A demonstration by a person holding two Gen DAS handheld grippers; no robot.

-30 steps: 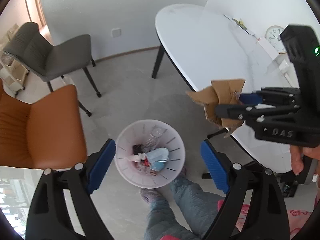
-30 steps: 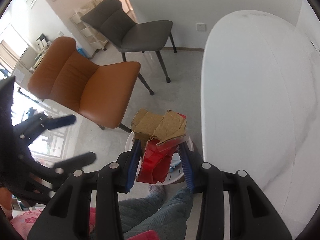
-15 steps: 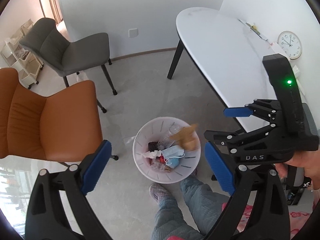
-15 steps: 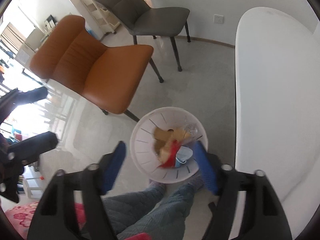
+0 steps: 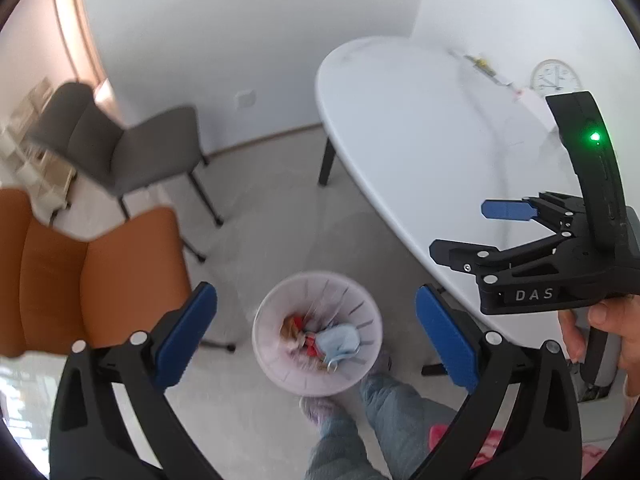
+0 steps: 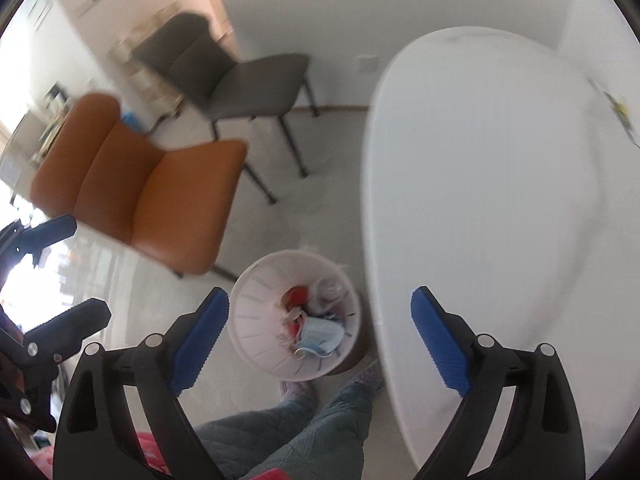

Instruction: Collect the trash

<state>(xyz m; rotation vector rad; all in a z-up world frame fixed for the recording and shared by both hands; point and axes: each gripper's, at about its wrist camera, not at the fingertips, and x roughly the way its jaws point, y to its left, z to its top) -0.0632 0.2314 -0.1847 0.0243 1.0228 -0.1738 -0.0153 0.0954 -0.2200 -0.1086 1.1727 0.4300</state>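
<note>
A white slotted waste bin [image 5: 280,376] stands on the floor by the table; it also shows in the right wrist view [image 6: 256,344]. Inside lie the cardboard and red scrap [image 5: 294,330], a blue face mask [image 5: 338,342] and other litter [image 6: 316,328]. My left gripper [image 5: 316,338] is open and empty high above the bin. My right gripper [image 6: 320,336] is open and empty, also above the bin; in the left wrist view it [image 5: 472,230] hangs over the table edge.
A white oval table [image 5: 420,140] fills the right. An orange chair [image 5: 80,268] and a grey chair [image 5: 120,144] stand to the left. My legs and slippers [image 5: 360,420] are beside the bin. A clock [image 5: 554,78] leans at the table's far side.
My right gripper opened and let go of the cardboard and red scrap, which dropped into the bin. Both grippers have risen and swung a little towards the table.
</note>
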